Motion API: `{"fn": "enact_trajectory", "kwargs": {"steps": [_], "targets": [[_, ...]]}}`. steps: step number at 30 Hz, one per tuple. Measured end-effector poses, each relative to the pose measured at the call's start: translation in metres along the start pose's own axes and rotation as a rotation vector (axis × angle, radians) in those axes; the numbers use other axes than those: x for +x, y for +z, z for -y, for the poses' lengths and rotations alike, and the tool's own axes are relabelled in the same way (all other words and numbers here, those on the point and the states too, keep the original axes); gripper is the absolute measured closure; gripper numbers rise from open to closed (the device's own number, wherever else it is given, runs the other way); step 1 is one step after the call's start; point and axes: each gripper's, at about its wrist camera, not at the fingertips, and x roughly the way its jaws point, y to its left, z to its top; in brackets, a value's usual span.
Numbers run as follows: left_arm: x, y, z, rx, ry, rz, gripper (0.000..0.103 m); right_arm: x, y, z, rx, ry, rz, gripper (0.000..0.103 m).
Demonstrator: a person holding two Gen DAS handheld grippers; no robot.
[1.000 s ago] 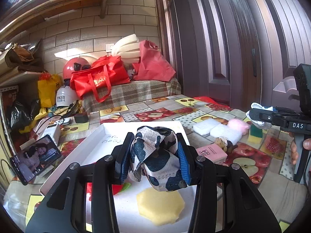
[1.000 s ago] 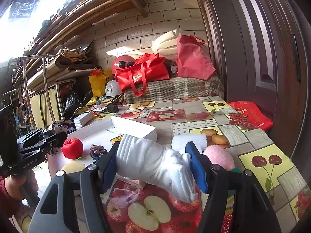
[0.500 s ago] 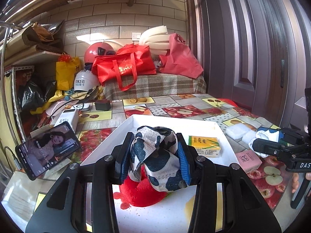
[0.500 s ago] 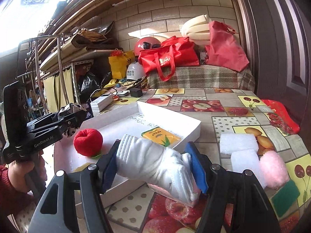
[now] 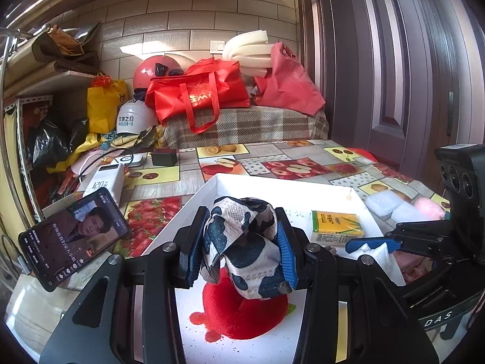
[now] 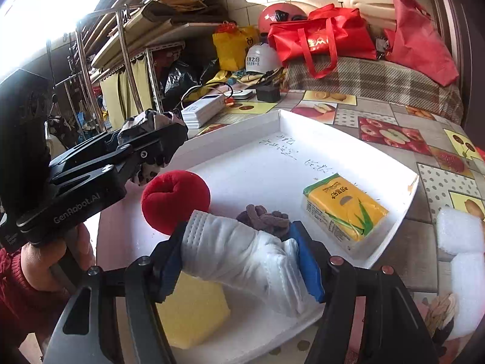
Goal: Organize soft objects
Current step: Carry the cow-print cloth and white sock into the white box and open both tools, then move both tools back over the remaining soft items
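Fruit-print oilcloth covers the table point(image 5: 230, 163), with a brick wall and red tote bags behind it. I take the white tray point(image 6: 348, 151) as my landmark: it sits mid-table, and both my tools hover over its near end. Inside it lie a red plush apple point(image 6: 175, 201) at the near left, a yellow sponge point(image 6: 194, 309) at the near edge, a yellow tissue pack point(image 6: 342, 206) toward the right wall and a dark scrunchie point(image 6: 263, 217) between them. 2 white foam blocks point(image 6: 460, 233) wait outside its right rim.

My left gripper point(image 5: 239, 254) is clenched on a cow-print cloth point(image 5: 242, 242), directly above the apple. My right gripper point(image 6: 242, 254) grasps a rolled white cloth point(image 6: 239, 254) over the near rim.

I judge this the placing step: next I should lower each cloth onto bare tray floor and release.
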Motion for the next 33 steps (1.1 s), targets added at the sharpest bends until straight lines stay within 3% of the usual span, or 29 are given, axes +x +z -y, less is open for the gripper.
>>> {"fn": "enact_trajectory", "kwargs": {"steps": [2, 8, 18, 19, 21, 22, 23, 27, 28, 33], "targets": [[0.003, 0.001, -0.003, -0.012, -0.002, -0.007, 0.061, 0.008, 0.003, 0.008, 0.035, -0.025, -0.014, 0.037], [0.011, 0.006, -0.002, 0.007, 0.033, 0.021, 0.061, 0.009, 0.017, 0.028, 0.138, -0.153, 0.065, 0.037], [0.023, 0.010, -0.011, -0.042, 0.046, -0.009, 0.060, 0.006, 0.020, 0.020, 0.122, -0.182, 0.107, 0.034], [0.025, 0.010, -0.010, -0.037, 0.051, -0.020, 0.057, 0.007, 0.021, 0.022, 0.128, -0.189, 0.106, 0.033], [0.027, 0.009, -0.007, -0.027, 0.059, -0.027, 0.041, 0.008, 0.022, 0.025, 0.140, -0.200, 0.105, 0.025], [0.026, 0.009, -0.006, -0.023, 0.063, -0.022, 0.024, 0.008, 0.022, 0.025, 0.142, -0.207, 0.107, 0.020], [0.024, 0.008, -0.006, -0.021, 0.069, -0.016, 0.015, 0.006, 0.021, 0.024, 0.142, -0.217, 0.114, 0.018], [0.026, 0.008, -0.010, -0.046, 0.094, -0.022, 0.001, -0.003, 0.019, 0.026, 0.165, -0.257, 0.158, 0.009], [0.026, 0.007, -0.013, -0.054, 0.087, -0.024, 0.000, -0.005, 0.018, 0.028, 0.181, -0.268, 0.167, 0.000], [0.022, 0.007, -0.007, -0.021, 0.093, -0.003, 0.000, -0.011, 0.017, 0.033, 0.214, -0.280, 0.199, 0.000]]}}
